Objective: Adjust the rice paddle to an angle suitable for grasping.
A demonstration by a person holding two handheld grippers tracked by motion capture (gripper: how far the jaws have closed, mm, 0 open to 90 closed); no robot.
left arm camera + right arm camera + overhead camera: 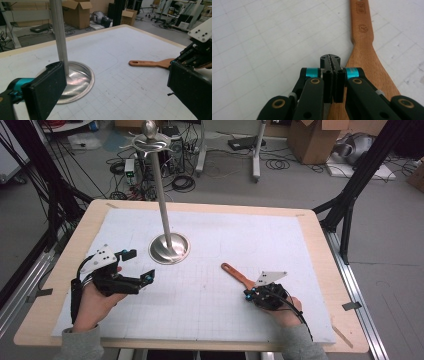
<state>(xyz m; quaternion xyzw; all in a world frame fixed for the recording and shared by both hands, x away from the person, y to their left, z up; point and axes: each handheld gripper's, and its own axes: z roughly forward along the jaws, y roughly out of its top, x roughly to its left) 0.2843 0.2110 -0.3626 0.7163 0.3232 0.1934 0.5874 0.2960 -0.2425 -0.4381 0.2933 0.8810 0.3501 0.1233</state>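
High view first: I see the wooden spatula lying flat on the white mat of the table, over on the right side. Its thin handle points up and left, toward the tall metal stand. My right gripper sits right at the wide end of the spatula.

From the right gripper view, the fingers of that gripper are pressed together with no gap. The spatula lies just beside and under them, on their right. I cannot tell if the tips pinch its edge or just rest on top of it. To me it looks more like resting.

My left gripper hovers over the left part of the mat, near the round base of the stand. Its fingers are spread wide and hold nothing. Between them I see the stand's base close by and the spatula farther off.

Here is what could go wrong. If I lift now and the right fingers have no real hold, the spatula will stay on the table or slip and drop. Pushing down on the wide end could make the handle tip up or slide away. And if the left gripper swings in fast, it could bump the stand's pole and knock it over.
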